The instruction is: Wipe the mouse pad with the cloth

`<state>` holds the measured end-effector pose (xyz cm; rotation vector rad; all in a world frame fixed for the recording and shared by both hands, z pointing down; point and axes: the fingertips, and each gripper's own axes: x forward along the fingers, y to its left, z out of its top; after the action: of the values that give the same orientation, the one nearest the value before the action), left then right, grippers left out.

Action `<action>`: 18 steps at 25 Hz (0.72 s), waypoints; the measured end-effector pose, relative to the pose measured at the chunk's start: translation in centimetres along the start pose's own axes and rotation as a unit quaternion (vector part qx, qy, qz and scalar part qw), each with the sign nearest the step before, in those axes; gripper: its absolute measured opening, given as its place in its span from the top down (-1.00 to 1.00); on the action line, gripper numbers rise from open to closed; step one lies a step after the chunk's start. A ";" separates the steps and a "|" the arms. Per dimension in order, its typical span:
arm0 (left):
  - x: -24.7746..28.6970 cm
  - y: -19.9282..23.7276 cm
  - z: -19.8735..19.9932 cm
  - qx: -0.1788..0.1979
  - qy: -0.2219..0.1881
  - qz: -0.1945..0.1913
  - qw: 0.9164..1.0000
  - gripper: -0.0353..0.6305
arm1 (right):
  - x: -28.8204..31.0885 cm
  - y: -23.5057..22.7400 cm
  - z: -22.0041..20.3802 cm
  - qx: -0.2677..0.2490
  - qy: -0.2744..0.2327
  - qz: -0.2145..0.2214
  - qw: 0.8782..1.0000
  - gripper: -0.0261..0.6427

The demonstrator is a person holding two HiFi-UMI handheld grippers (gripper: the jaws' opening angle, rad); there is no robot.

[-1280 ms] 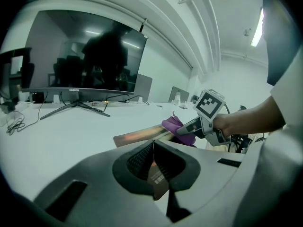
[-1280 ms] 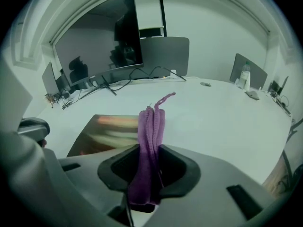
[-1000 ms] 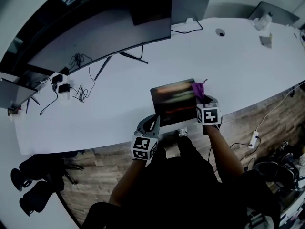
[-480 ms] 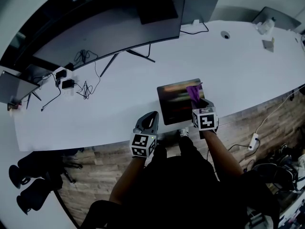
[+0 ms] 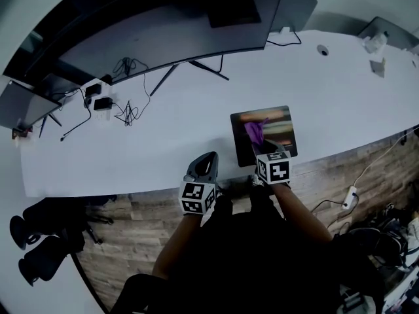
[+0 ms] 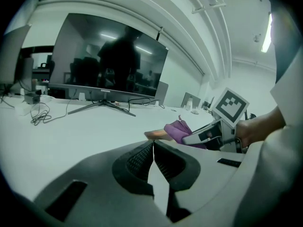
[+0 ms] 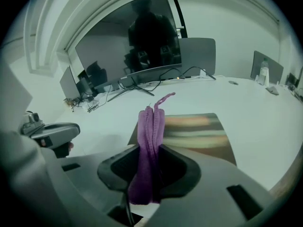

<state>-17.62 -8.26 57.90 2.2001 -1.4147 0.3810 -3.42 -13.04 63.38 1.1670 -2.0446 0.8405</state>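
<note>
A dark mouse pad (image 5: 278, 134) with blurred coloured stripes lies near the front edge of the white desk (image 5: 163, 129); it also shows in the right gripper view as the pad (image 7: 199, 129). My right gripper (image 5: 260, 148) is shut on a purple cloth (image 5: 254, 132), which rests over the pad's left part. The cloth (image 7: 150, 150) hangs folded between the jaws. My left gripper (image 5: 201, 169) is shut with nothing in it, at the desk's front edge left of the pad. From the left gripper view, the cloth (image 6: 179, 128) and the right gripper (image 6: 208, 135) appear ahead.
A wide curved monitor (image 5: 177, 28) stands at the back of the desk, with cables and adapters (image 5: 105, 103) at the left. Small items (image 5: 376, 44) sit at the far right. A power strip (image 5: 349, 198) lies on the wooden floor.
My right gripper has dragged the purple cloth from the pad's far right corner toward its near left part. The left gripper has stayed at the desk's front edge.
</note>
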 end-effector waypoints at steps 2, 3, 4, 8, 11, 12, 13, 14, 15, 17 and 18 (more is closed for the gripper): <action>-0.8 0.9 -0.3 0.001 0.001 0.005 1.000 0.82 | 0.4 1.4 0.1 0.005 -0.002 0.015 1.000 0.54; -1.2 1.0 -0.7 0.003 0.005 0.003 1.000 0.82 | 0.5 2.0 0.1 0.006 0.000 0.020 1.000 0.54; -1.5 1.0 -1.1 0.005 0.009 0.001 1.000 0.82 | 0.6 2.6 0.0 0.006 0.002 0.024 1.000 0.54; -2.6 0.9 -1.9 0.004 0.015 -0.006 1.000 0.82 | 1.4 4.6 -0.6 0.005 0.015 0.036 0.999 0.54; -3.1 0.7 -2.4 0.006 0.018 -0.012 1.000 0.82 | 1.9 5.5 -1.2 0.006 0.023 0.038 0.999 0.54; -3.3 0.6 -2.6 0.006 0.020 -0.014 1.000 0.82 | 2.0 5.6 -1.3 0.006 0.025 0.036 0.999 0.54; -3.5 0.6 -2.8 0.004 0.021 -0.014 1.000 0.82 | 2.1 5.7 -1.5 0.006 0.027 0.034 0.999 0.54; -3.6 0.6 -3.1 0.001 0.023 -0.014 1.000 0.82 | 2.2 5.6 -1.6 0.007 0.028 0.032 0.999 0.54; -3.7 0.7 -3.3 -0.002 0.025 -0.013 1.000 0.82 | 2.3 5.6 -1.7 0.009 0.028 0.030 0.999 0.54; -3.7 0.8 -3.7 -0.005 0.031 -0.012 0.999 0.82 | 2.3 5.2 -1.7 0.010 0.027 0.025 0.999 0.54; -3.6 0.8 -3.8 -0.004 0.032 -0.013 0.999 0.82 | 2.2 5.0 -1.6 0.010 0.027 0.023 0.999 0.54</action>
<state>-19.74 -3.73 59.52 2.1784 -1.3498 0.4330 -8.43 -10.83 64.99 1.0991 -2.0297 0.9073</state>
